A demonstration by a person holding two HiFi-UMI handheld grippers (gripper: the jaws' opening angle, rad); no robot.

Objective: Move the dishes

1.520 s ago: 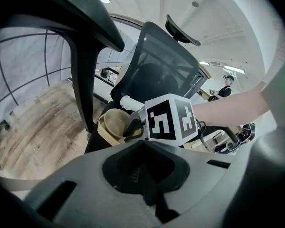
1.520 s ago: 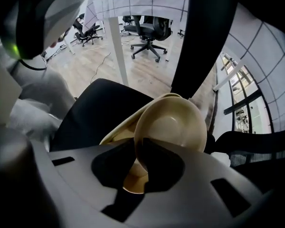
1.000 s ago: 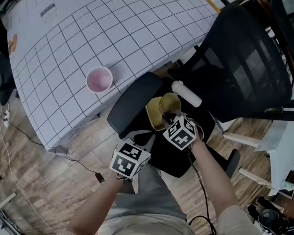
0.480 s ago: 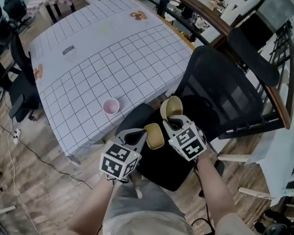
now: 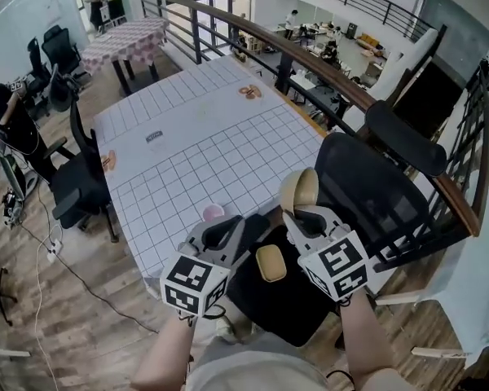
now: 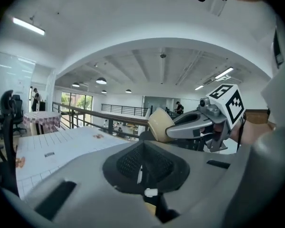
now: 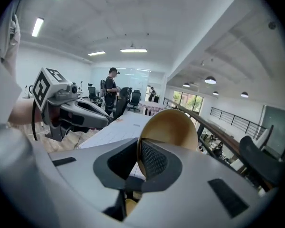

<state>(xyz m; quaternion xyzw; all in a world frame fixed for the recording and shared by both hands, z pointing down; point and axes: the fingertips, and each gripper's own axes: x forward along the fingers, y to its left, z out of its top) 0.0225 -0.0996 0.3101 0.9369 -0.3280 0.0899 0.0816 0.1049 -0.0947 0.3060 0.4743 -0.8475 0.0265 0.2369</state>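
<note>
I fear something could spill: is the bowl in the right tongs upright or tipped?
Tipped: the tan bowl stands on edge, its rim pinched in the right tongs.

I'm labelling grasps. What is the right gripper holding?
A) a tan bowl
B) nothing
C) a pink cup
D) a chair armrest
A: the right gripper has its jaws closed on the rim of a tan bowl, which stands up between them.
</note>
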